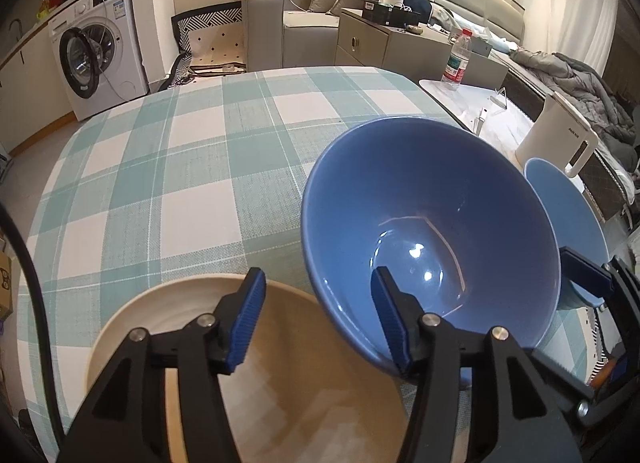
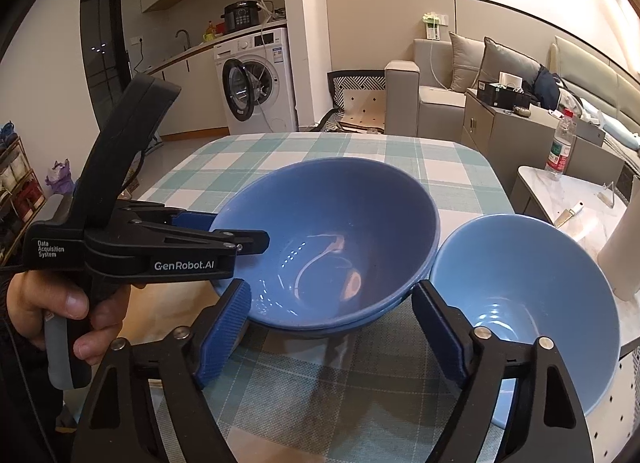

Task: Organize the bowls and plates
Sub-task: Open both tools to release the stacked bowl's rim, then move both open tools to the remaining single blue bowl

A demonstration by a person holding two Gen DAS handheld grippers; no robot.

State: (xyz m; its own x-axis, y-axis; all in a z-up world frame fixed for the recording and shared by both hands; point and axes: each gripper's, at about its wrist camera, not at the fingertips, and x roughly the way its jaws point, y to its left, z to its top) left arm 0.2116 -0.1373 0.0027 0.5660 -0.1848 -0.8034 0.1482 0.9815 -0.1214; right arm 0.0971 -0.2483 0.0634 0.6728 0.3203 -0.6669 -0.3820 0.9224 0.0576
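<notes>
Nearest the lens, the left gripper straddles the near rim of the large blue bowl, one blue pad inside the bowl and one outside; a gap shows at the rim, so the jaws stand parted and grip nothing. The right gripper is spread wide just before the same bowl, empty, its pads clear of the wall. Taking the large blue bowl as landmark: a second rim shows beneath it, which suggests it sits nested in a like bowl; the cream plate lies just beside it on the left; the pale blue bowl stands just beside it on the right, rims close. All rest on the checked tablecloth. The step in hand appears to be letting go after stacking. To do it well, the left pads should clear the rim fully before lifting away, so the stack is not dragged or tipped. The lower bowl is mostly hidden, the plate's near edge is cut off, and whether the two bowl rims touch cannot be told.
</notes>
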